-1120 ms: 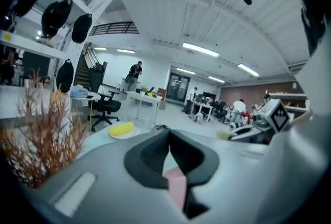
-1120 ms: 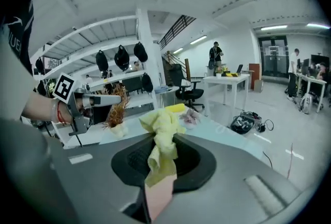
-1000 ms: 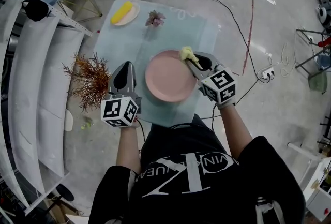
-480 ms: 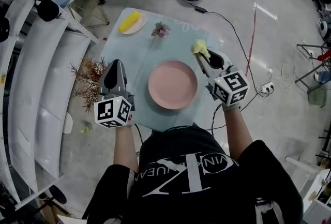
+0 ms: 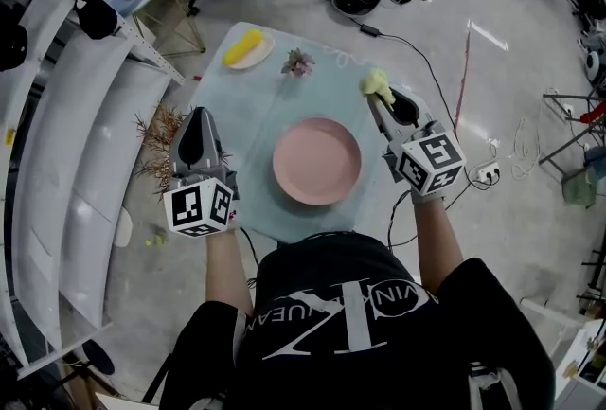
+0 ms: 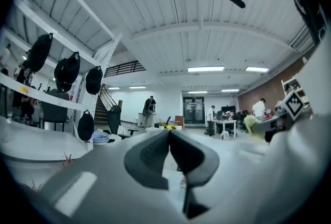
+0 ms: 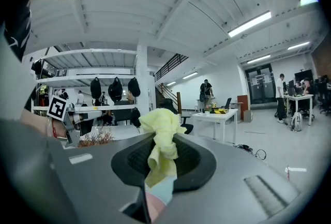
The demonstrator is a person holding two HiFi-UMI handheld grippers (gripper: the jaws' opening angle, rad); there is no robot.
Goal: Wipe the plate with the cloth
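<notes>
The right gripper (image 5: 375,105) clamped the yellow cloth (image 5: 376,84) just right of the pink plate (image 5: 317,161), while the left gripper (image 5: 198,118) hung closed, empty.

Round pink plate (image 5: 317,161) lying flat at frame centre on the pale worktop (image 5: 248,119), crumpled yellow cloth (image 5: 376,83) to its upper right, pinched in the right tongs (image 5: 380,98), apart from the plate

Your cloth (image 5: 376,82), at two o'clock of the plate (image 5: 316,161), looks like soft, crumpled fabric. The plate is smooth and matt. The table (image 5: 248,105) under it has a frosted-glass sheen.
</notes>
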